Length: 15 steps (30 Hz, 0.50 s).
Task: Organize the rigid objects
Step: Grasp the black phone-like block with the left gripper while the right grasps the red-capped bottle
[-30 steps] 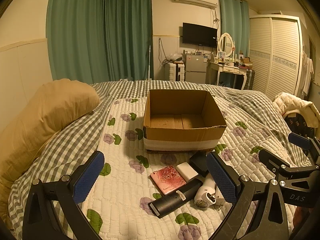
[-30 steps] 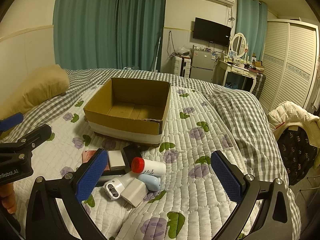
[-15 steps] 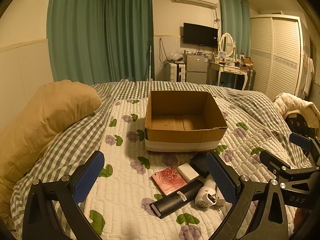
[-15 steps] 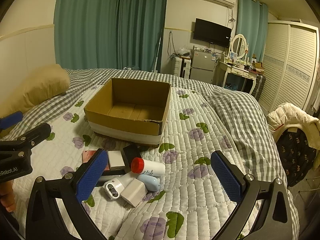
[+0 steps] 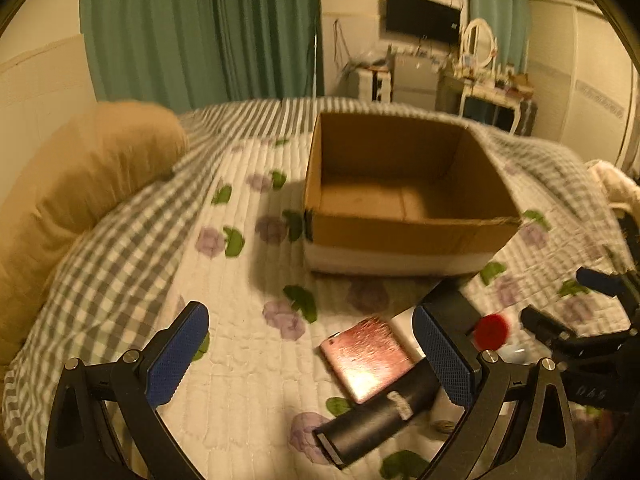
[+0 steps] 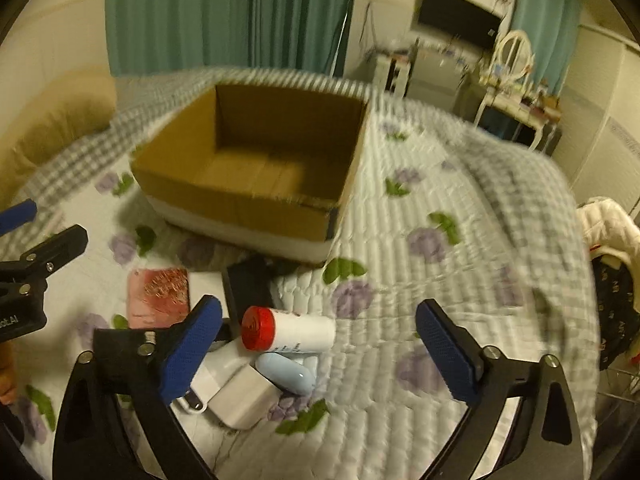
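An open, empty cardboard box point(image 5: 404, 236) point(image 6: 240, 208) stands on the quilted bed. In front of it lies a pile: a pink patterned case point(image 5: 366, 356) point(image 6: 158, 296), a black tube-shaped device point(image 5: 372, 428), a black flat item point(image 6: 250, 284), a white bottle with a red cap point(image 6: 292, 330) point(image 5: 490, 330), a light blue oval item point(image 6: 286, 374) and white blocks point(image 6: 240, 396). My left gripper point(image 5: 308, 360) is open above the pink case. My right gripper point(image 6: 316, 356) is open around the red-capped bottle and blue item, not touching them.
A tan pillow point(image 5: 76, 192) lies on the left of the bed. A checked blanket point(image 6: 520, 184) covers the right side. Clothes on a chair point(image 6: 612, 260) stand off the bed's right edge. A dressing table point(image 6: 516, 96) and curtains are at the back.
Both grippers have moved forward and down toward the pile; box and objects look larger and the views are motion-blurred. Both stay open.
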Available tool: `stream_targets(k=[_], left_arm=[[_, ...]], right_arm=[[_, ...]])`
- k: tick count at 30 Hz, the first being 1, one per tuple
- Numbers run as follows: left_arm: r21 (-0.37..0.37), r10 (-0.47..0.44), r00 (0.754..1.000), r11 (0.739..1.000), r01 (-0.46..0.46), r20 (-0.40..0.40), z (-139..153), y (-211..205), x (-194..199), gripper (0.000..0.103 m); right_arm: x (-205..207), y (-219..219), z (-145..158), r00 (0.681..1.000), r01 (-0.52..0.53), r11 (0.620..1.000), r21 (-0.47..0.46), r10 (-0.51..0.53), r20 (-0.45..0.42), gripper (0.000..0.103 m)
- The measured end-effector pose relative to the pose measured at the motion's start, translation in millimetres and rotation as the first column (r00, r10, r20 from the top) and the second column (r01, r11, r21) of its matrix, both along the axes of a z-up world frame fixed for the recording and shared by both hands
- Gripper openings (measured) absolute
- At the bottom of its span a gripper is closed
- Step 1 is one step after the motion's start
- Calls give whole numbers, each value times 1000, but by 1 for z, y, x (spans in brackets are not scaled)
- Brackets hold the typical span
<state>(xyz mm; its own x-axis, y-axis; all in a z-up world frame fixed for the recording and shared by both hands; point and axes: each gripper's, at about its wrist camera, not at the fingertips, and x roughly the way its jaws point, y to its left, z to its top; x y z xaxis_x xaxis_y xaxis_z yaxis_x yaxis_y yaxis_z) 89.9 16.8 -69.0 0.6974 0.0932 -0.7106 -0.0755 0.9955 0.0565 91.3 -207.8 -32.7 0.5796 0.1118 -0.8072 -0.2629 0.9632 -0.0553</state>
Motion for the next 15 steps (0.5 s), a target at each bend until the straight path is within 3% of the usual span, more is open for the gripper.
stream_targets(k=[4, 9, 11, 12, 15], left_arm=[[22, 2, 999, 1000, -1, -46, -17, 1, 4, 103], [27, 5, 996, 1000, -2, -84, -32, -3, 9, 103], [32, -1, 995, 999, 4, -95, -35, -6, 10, 103], [37, -5, 995, 999, 9, -100, -37, -8, 11, 103], [51, -28, 993, 998, 34, -113, -41, -17, 12, 103]], right_arm=[[11, 13, -32, 992, -53, 999, -4, 52, -115, 81], [23, 26, -55, 981, -75, 997, -29, 69, -179, 76], [26, 27, -62, 983, -61, 995, -85, 45, -179, 63], [25, 26, -62, 985, -50, 994, -96, 34, -170, 61], [18, 12, -46, 994, -20, 999, -49, 14, -113, 47]])
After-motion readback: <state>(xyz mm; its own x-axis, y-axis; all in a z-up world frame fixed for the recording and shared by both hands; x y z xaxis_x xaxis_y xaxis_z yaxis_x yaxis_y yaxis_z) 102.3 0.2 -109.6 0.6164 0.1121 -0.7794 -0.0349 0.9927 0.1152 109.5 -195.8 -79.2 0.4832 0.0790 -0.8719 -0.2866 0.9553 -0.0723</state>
